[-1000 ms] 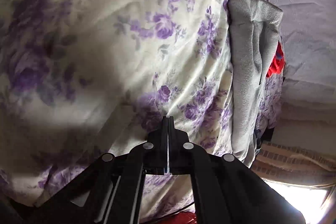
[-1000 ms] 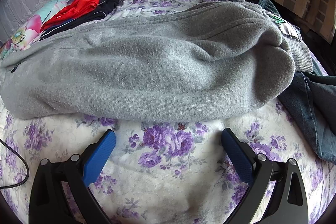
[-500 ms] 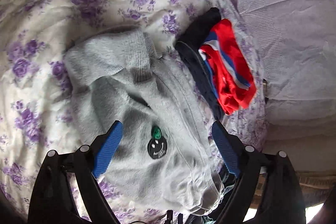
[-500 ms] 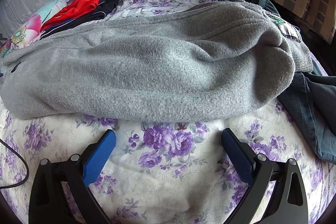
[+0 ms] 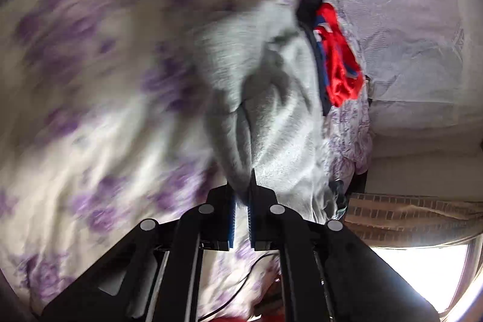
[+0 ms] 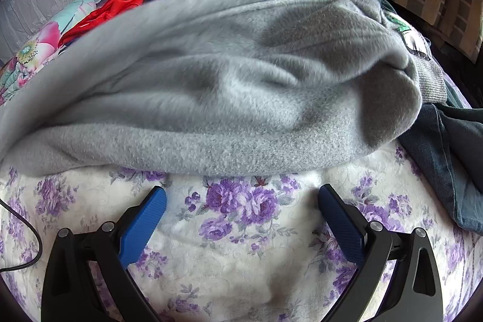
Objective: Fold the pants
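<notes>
The right gripper (image 6: 241, 201) hangs spread wide over the floral bedspread (image 6: 241, 261), just short of the grey pants (image 6: 226, 86) lying across it. The left gripper (image 5: 241, 186) pinches a fold of those pants; beyond lie red clothes (image 5: 341, 71).
</notes>
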Demonstrator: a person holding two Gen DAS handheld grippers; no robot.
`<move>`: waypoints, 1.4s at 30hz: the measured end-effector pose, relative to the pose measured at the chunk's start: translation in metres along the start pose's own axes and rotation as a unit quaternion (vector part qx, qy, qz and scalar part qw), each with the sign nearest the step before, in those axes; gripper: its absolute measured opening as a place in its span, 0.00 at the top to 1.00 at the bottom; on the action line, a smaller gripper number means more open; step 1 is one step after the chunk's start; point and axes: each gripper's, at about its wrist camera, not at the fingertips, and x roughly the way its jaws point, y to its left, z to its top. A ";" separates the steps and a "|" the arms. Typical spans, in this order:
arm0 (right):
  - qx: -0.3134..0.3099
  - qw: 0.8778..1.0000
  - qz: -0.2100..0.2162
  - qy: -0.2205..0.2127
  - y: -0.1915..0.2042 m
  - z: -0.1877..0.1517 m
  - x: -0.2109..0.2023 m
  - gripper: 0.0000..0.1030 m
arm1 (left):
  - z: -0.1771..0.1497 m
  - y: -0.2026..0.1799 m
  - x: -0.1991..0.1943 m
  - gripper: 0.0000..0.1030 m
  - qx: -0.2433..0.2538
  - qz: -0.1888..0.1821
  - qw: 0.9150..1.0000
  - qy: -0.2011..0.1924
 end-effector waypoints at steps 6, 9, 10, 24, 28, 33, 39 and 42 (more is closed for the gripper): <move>-0.025 0.999 0.029 0.022 -0.009 -0.012 -0.030 0.03 | -0.037 0.105 -0.032 0.99 -0.150 -0.034 0.988 -0.034; 0.008 0.998 0.055 0.030 -0.029 -0.026 -0.056 0.03 | -0.035 0.091 -0.030 0.99 -0.104 -0.001 0.994 -0.034; 0.023 0.997 0.060 0.030 -0.038 -0.029 -0.064 0.03 | -0.033 0.086 -0.031 0.99 -0.089 0.012 0.995 -0.034; 0.262 0.958 0.112 0.025 -0.099 -0.067 -0.092 0.03 | -0.014 0.030 -0.048 0.43 0.068 0.060 0.994 -0.054; 0.289 0.948 0.136 0.012 -0.102 -0.059 -0.083 0.03 | -0.004 0.031 -0.058 0.36 0.060 0.044 0.994 -0.079; 0.314 0.940 0.123 0.056 -0.097 -0.041 -0.043 0.35 | 0.022 0.004 -0.027 0.26 0.078 0.057 0.991 -0.097; 0.260 0.952 0.138 0.088 -0.101 -0.049 -0.056 0.90 | 0.027 -0.007 -0.010 0.17 0.091 0.088 0.988 -0.093; 0.258 0.951 0.136 0.105 -0.105 -0.072 -0.064 0.90 | 0.021 -0.009 -0.005 0.17 0.090 0.069 0.991 -0.069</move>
